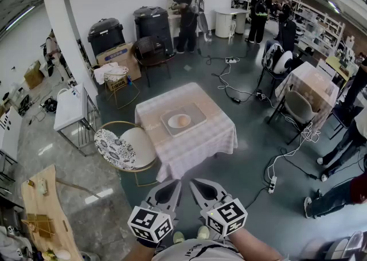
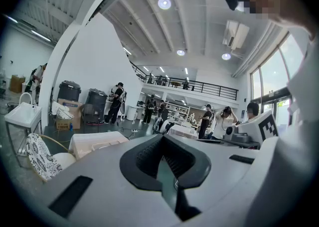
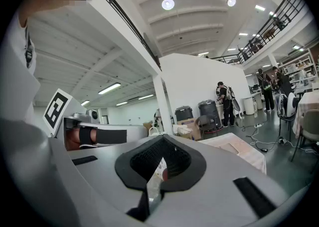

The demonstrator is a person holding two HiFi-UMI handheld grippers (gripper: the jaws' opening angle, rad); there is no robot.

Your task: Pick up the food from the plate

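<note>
A pale, rounded piece of food (image 1: 180, 120) lies on a light rectangular plate (image 1: 195, 115) in the middle of a small table with a checked cloth (image 1: 200, 139). Both grippers are held low, close to the person's body and well short of the table. My left gripper (image 1: 174, 183) and my right gripper (image 1: 195, 183) sit side by side, both pointing at the table. Each is shut with nothing between its jaws. The left gripper view shows the table (image 2: 94, 143) far ahead beyond its closed jaws. In the right gripper view the table (image 3: 234, 147) is also distant.
A round chair with a patterned cushion (image 1: 123, 146) stands at the table's left side. Cables and a power strip (image 1: 272, 184) lie on the floor to the right. A second covered table with a chair (image 1: 304, 90) stands further right. Several people stand at the back.
</note>
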